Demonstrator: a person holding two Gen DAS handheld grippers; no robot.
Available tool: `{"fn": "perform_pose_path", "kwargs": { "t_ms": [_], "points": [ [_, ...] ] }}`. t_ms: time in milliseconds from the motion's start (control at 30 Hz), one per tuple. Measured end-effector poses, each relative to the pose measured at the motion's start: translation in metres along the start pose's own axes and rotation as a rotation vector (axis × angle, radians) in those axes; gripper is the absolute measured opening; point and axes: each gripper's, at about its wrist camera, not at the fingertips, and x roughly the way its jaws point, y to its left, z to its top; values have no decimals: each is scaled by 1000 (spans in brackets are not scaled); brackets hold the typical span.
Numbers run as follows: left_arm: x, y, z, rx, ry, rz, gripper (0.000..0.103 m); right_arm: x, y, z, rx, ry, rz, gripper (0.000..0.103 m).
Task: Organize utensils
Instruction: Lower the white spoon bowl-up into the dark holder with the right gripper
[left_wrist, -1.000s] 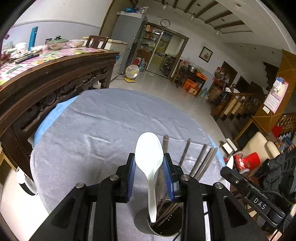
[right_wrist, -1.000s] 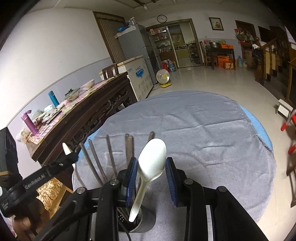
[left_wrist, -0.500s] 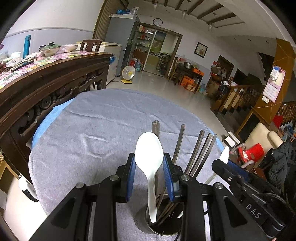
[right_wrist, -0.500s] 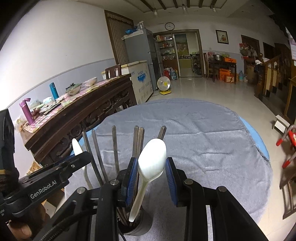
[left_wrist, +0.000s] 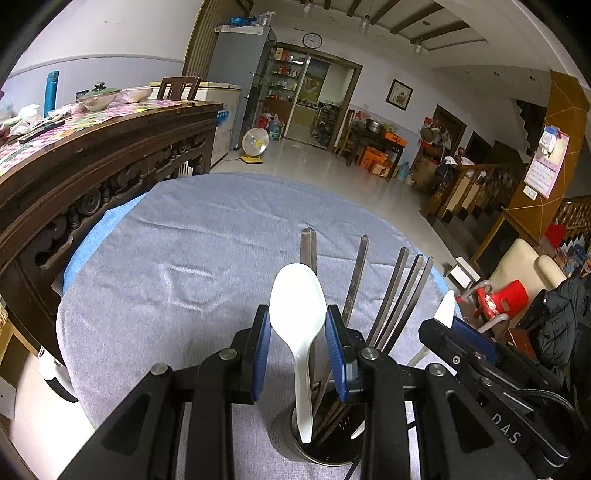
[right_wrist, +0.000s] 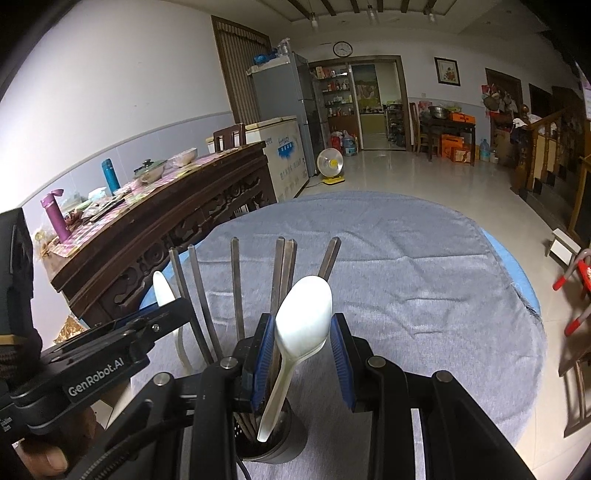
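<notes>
Left gripper blue pads clamped on the bowl of a white plastic soup spoon, handle tip down inside the dark perforated metal utensil cup; right gripper likewise clamped on a second white plastic spoon, handle angled into the same cup; long dark metal chopsticks fan upright out of the cup; cup stands at the near edge of the round desk under a grey cloth; carved dark wooden sideboard off to the left.
</notes>
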Motion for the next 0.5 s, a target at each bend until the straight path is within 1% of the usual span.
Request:
{"fn": "perform_pose_path", "kwargs": {
  "t_ms": [500],
  "points": [
    [2,8,-10,2,4,-27,31,-3,2,-11,-3,4,13,34]
  ]
}}
